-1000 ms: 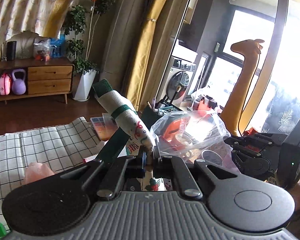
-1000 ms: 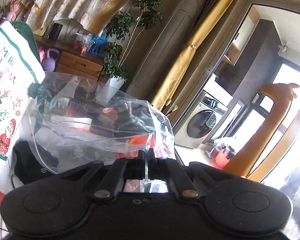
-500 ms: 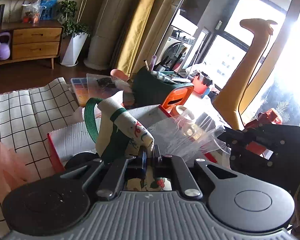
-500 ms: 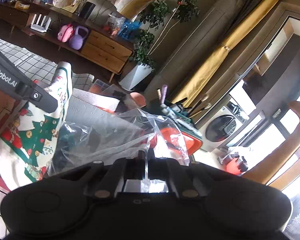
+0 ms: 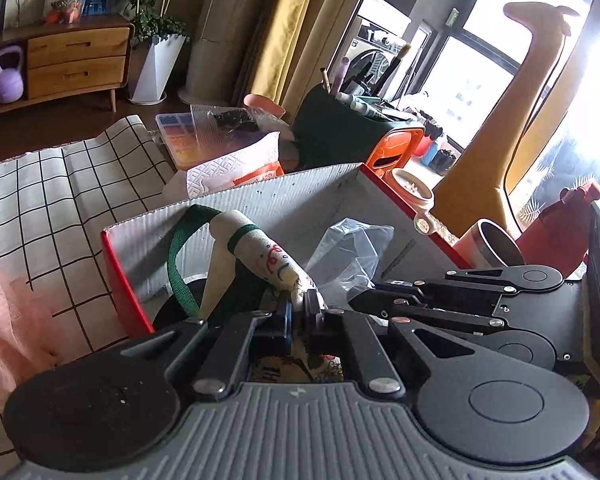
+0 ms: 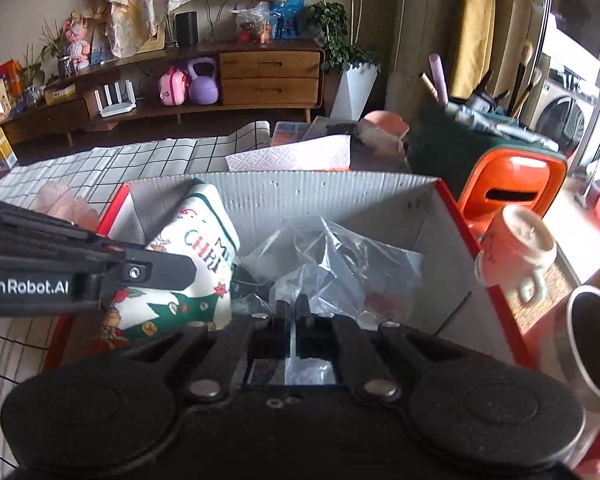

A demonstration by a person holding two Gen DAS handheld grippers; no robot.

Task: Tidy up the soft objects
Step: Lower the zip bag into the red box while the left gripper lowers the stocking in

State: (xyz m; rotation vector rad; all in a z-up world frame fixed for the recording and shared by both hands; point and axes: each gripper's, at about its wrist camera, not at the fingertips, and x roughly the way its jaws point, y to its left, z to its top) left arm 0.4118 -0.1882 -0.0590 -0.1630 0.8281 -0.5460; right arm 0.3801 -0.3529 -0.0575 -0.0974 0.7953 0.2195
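We see the left tool [image 5: 298, 306] clamped on the Christmas-print cloth bag [image 6: 188, 276] and the right tool [image 6: 292, 308] pinched shut on the clear plastic bag [image 6: 340, 264]. Both bags hang inside the red-edged cardboard box [image 6: 340, 192] (green strap [image 5: 178, 252] looping up).

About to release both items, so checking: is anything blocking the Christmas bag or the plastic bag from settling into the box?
Nothing visible. The Christmas bag and plastic bag already hang inside the box.
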